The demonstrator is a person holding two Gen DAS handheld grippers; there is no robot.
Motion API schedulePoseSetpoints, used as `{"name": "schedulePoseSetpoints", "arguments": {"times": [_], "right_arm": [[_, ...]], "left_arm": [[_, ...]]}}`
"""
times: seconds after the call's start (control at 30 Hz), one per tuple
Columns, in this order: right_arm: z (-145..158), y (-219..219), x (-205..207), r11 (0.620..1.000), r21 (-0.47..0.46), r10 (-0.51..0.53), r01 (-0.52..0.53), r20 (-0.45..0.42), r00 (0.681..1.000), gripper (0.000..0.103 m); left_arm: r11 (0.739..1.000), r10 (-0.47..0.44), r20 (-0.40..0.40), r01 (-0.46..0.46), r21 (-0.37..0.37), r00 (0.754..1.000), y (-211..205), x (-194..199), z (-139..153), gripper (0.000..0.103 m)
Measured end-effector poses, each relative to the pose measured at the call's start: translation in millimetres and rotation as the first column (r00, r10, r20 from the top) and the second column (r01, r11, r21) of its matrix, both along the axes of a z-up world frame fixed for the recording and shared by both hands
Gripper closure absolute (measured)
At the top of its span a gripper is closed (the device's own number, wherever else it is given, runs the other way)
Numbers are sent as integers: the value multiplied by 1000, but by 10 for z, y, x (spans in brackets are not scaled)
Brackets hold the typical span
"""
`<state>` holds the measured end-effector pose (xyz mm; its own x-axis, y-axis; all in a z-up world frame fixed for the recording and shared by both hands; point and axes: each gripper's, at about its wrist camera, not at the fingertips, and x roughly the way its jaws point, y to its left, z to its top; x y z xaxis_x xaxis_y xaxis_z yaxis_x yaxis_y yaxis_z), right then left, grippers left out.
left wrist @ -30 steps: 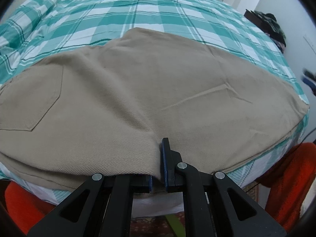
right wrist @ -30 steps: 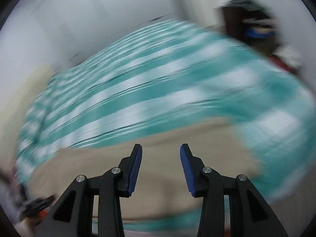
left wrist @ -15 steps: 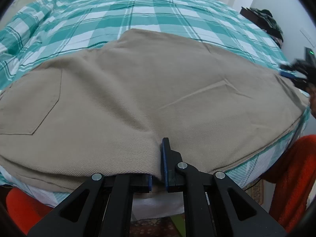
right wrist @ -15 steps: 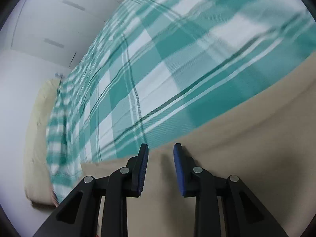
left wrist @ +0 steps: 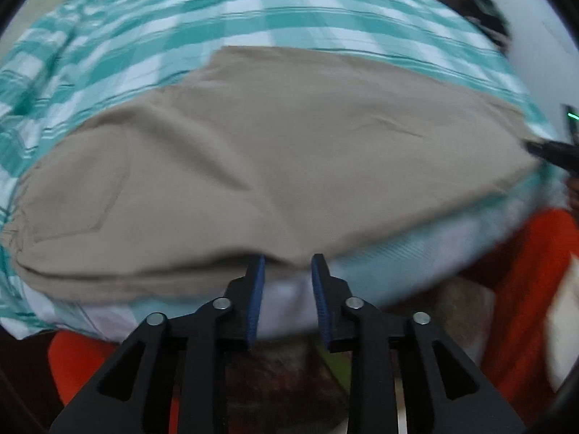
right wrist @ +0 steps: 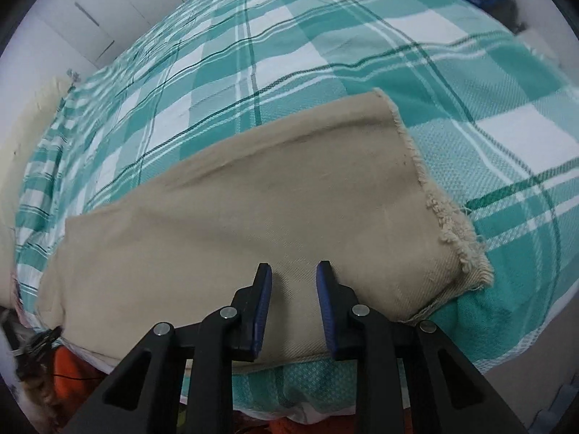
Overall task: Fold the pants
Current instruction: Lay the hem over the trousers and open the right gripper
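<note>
Pants (right wrist: 253,217) lie limp and soft on the bed (right wrist: 470,72), likely light. Both tongs, left (left wrist: 287,264) and right (right wrist: 294,275), gape empty; the frayed hem (right wrist: 452,224) looks best to pinch.

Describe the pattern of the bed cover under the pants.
Teal-and-white plaid woven bed cover, crossed by thin dark green lines; clearest in the right wrist view.

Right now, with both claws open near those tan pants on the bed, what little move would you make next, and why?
Probably close the right claw on the pants: its open jaws already straddle the near edge beside the frayed hem. The left claw is open at the edge too.
</note>
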<state>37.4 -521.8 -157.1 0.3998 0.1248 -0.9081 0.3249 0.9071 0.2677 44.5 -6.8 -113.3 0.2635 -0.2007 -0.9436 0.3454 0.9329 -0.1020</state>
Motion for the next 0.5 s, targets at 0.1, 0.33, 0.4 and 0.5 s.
{"name": "schedulePoseSetpoints", "arguments": {"times": [0.1, 0.33, 0.4, 0.5], "right_arm": [[-6, 25, 8, 1000, -20, 9, -9, 5, 1000, 77], [-86, -207, -29, 997, 74, -26, 24, 36, 999, 77], [-92, -209, -28, 996, 81, -27, 24, 38, 999, 77], [-81, -168, -20, 998, 60, -19, 17, 35, 999, 77]], "left_arm": [[995, -82, 24, 83, -56, 996, -174, -35, 295, 59], [976, -154, 206, 181, -119, 966, -1217, 877, 552, 29], [978, -165, 169, 184, -102, 972, -1583, 1187, 371, 29], [978, -206, 129, 206, 12, 970, -2023, 1389, 20, 30]]}}
